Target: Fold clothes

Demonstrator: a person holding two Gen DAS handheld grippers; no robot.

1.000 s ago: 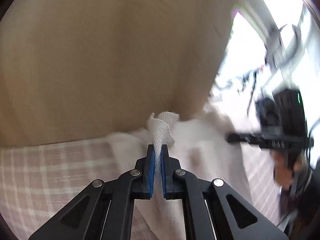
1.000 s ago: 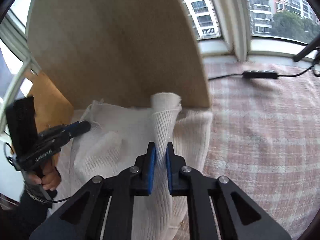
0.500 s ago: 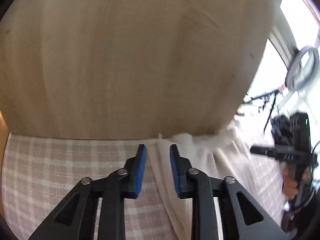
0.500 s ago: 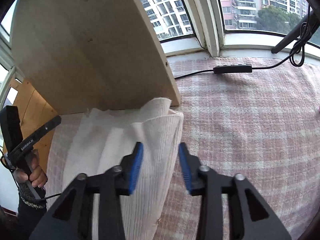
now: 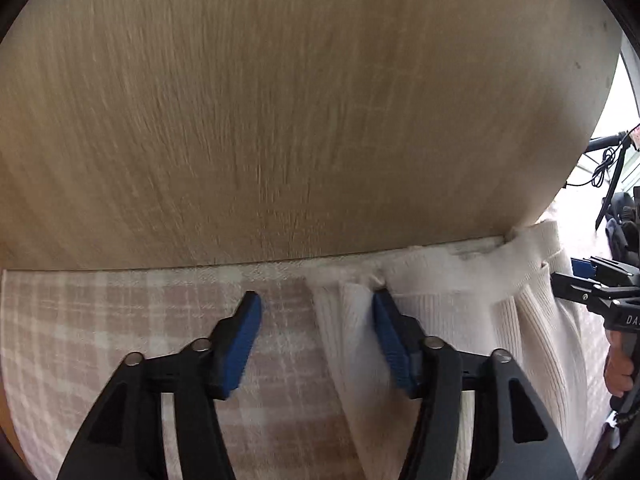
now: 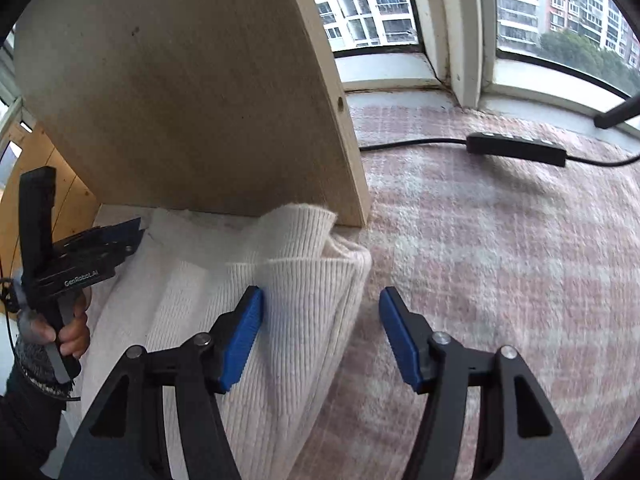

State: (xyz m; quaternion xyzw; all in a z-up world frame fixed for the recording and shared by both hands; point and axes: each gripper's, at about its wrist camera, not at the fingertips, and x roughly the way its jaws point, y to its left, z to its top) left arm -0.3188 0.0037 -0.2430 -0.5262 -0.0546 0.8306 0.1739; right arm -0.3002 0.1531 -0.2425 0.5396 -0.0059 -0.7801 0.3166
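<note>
While both pairs of tongs stand wide open and grip nothing, the cream ribbed sweater (image 6: pixel 288 320) lies folded on the pink checked cloth (image 6: pixel 500 264), its top edge against the foot of an upright wooden board (image 6: pixel 180 92). Between the left gripper's (image 5: pixel 316 320) blue pads sits the garment's left edge; the right-hand pad seems to brush the knit, though blur makes that uncertain. On the right gripper (image 6: pixel 320 316), the left pad rests against a raised fold, the other over bare cloth. Beyond, a black cable with an inline controller (image 6: pixel 516 148) lies below the window (image 6: pixel 520 20).
</note>
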